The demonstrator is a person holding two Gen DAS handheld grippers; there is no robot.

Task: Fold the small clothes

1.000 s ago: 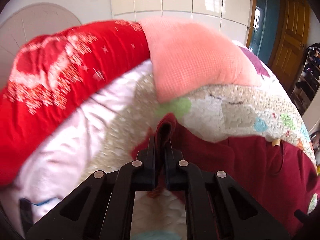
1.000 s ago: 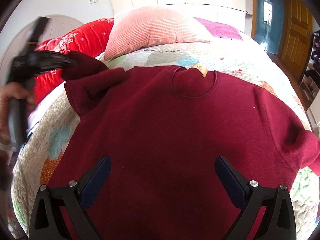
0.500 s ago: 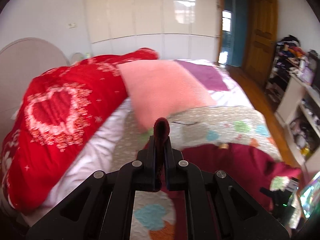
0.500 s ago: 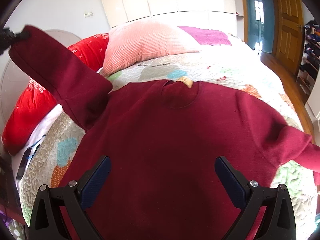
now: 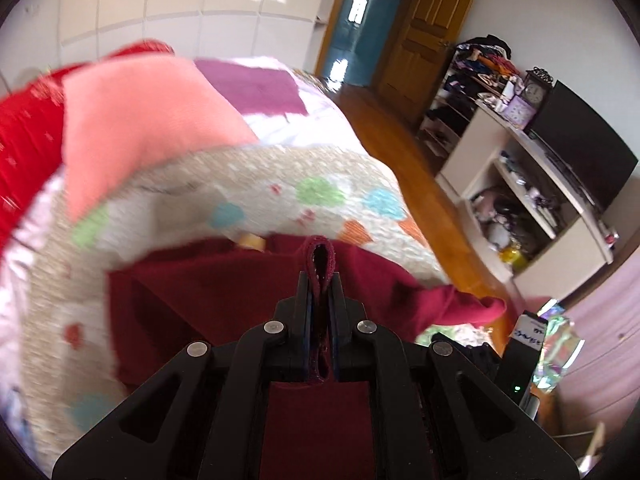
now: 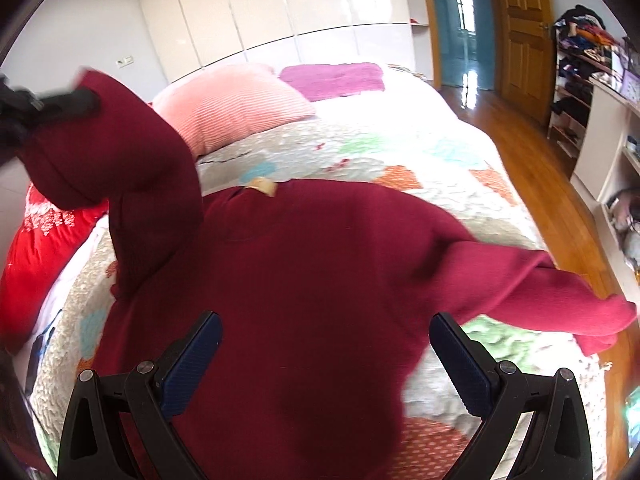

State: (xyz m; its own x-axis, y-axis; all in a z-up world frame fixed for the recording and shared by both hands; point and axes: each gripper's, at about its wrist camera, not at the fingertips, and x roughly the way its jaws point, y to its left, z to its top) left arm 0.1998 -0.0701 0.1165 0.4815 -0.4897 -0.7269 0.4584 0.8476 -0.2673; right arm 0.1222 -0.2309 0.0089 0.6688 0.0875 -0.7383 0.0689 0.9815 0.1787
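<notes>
A dark red sweater [image 6: 320, 272] lies front-up on the quilted bed, its collar with a tan label [image 6: 262, 186] at the far end. My left gripper [image 5: 320, 276] is shut on the cuff of the sweater's left sleeve [image 6: 132, 168], which it holds lifted off the bed, bent upward from the shoulder. In the right wrist view the left gripper [image 6: 80, 100] shows at the upper left. My right gripper [image 6: 326, 344] hovers open over the sweater's lower body, with nothing between its blue pads [image 6: 192, 356]. The other sleeve [image 6: 560, 296] lies stretched toward the bed's right edge.
A pink pillow [image 6: 236, 108], a red duvet [image 6: 36, 248] and a purple cloth [image 6: 332, 80] lie at the head of the patchwork quilt [image 6: 400, 160]. Right of the bed are wooden floor [image 5: 400, 152], white shelves [image 5: 540, 200], a dark screen [image 5: 580, 144] and a wooden door [image 6: 520, 32].
My left gripper has lifted the sleeve cuff off the bed and swung it rightward above the sweater. The right gripper has shifted a little and stays open.
</notes>
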